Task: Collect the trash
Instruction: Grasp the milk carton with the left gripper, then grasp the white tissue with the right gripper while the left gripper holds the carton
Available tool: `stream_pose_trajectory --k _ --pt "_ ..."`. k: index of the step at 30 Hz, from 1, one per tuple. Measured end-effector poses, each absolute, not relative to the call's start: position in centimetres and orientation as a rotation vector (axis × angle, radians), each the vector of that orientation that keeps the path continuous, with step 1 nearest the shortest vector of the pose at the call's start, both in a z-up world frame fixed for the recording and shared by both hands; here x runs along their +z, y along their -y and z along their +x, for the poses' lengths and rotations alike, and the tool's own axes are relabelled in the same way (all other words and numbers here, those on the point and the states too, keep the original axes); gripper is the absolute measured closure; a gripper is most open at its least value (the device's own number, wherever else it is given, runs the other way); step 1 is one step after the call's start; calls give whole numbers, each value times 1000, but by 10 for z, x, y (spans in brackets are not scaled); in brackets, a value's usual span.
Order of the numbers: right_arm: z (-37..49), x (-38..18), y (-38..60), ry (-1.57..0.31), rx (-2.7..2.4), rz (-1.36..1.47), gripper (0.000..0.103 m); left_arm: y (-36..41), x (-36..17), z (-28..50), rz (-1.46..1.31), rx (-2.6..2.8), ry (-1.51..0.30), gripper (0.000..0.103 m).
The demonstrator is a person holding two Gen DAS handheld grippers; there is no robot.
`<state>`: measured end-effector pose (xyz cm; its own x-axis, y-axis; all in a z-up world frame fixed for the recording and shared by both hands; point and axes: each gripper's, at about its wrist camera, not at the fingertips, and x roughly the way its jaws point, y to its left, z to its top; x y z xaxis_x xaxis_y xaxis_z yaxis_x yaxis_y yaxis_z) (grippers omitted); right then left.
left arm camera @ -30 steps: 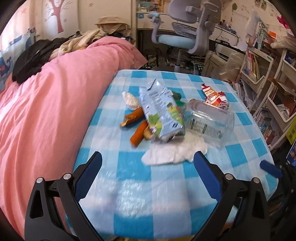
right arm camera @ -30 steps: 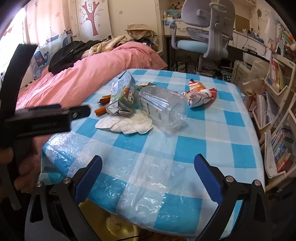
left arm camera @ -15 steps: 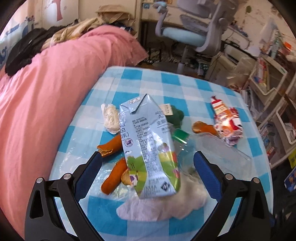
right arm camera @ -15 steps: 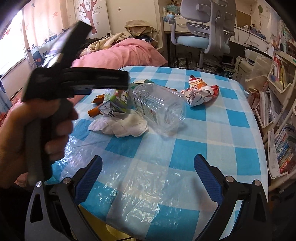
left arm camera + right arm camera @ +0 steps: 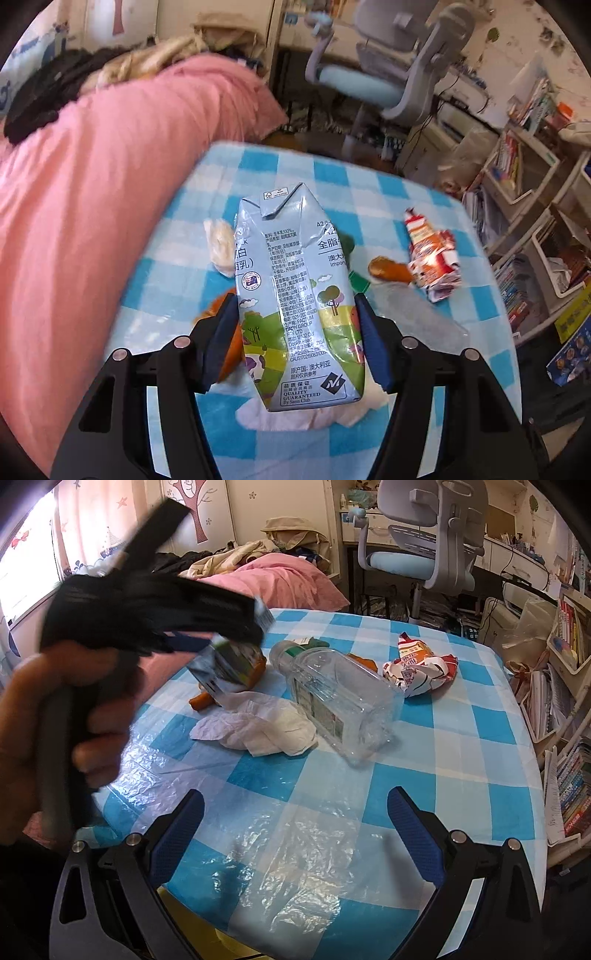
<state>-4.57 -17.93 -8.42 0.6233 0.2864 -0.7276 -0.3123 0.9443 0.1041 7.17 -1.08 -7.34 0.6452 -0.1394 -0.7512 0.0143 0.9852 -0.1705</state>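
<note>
Now, left gripper (image 5: 297, 332) fingers just closing — pinching creased milk carton (image 5: 295, 291); right gripper (image 5: 295, 834) fingers spread.

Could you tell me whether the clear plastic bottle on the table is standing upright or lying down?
Lying down: the bottle rests on its side on the checked tablecloth.

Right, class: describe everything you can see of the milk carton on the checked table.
The carton is a pale blue-grey, creased paperboard pack with a folded gable top, printed with small text, trees, green hills and a cow. It lies lengthwise between the pads of the left tool, which have just been closing and now sit against its sides. Its lower end overlaps a white tissue; carrot pieces lie beside it on its left in the left view.
</note>
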Motion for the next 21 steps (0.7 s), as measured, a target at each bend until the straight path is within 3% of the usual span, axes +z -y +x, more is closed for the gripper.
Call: stream_pose_trajectory --k 15,21 --pt "-14 -94 128 -839 434 -70 8 -31 -46 29 -203 -76 -795 43" --pt "19 -109 111 -878 450 -62 21 -39 -41 26 -229 -79 -783 43"
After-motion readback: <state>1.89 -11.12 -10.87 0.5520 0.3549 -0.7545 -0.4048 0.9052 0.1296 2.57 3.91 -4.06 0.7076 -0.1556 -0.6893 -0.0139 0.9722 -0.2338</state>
